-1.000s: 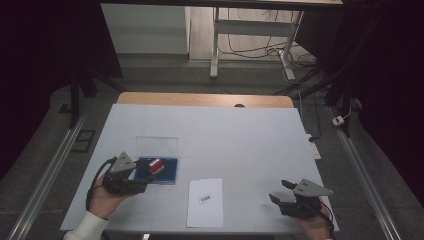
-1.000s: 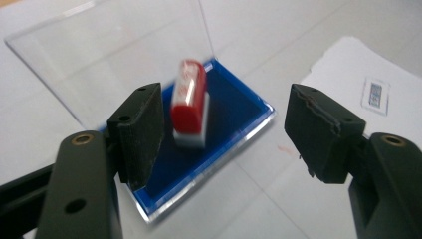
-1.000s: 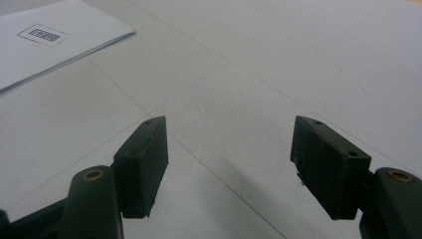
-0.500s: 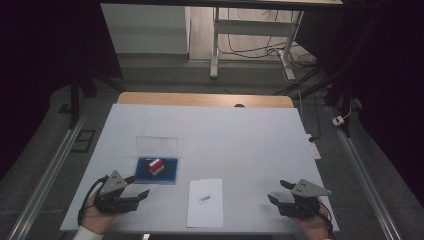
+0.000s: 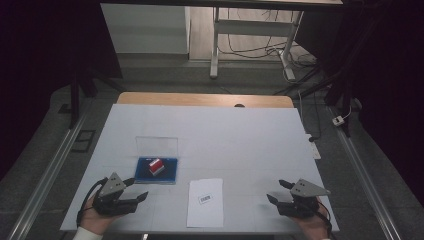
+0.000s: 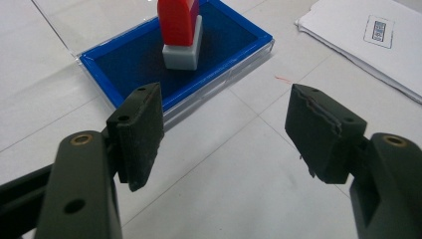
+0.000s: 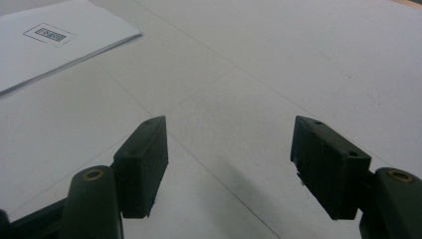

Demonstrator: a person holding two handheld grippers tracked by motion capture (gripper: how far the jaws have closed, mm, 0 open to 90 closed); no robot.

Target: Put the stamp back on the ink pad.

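Red stamp (image 6: 179,22) with a white base stands upright in the blue ink pad tray (image 6: 124,62), and that's what the left gripper (image 5: 134,194) is pointed at. In the left gripper view the tray sits just ahead of the jaws, a bit toward the left jaw, with a strip of bare white table (image 6: 239,164) between the tips and the tray's near edge. The jaws are spread apart with nothing between them, so nothing is being grasped. The clear lid (image 5: 157,145) of the tray stands up on the far side of it, away from the gripper.

Off to the right of the left gripper's jaws lies a sheet of paper (image 6: 358,45) with a small printed label on it, flat on the table and apart from the tray.

The right gripper (image 5: 275,192) rests near the table's close edge, well apart from the stamp. Its jaws are also spread wide over bare tabletop, holding nothing, and the same paper (image 7: 45,45) shows ahead and to the left of them.
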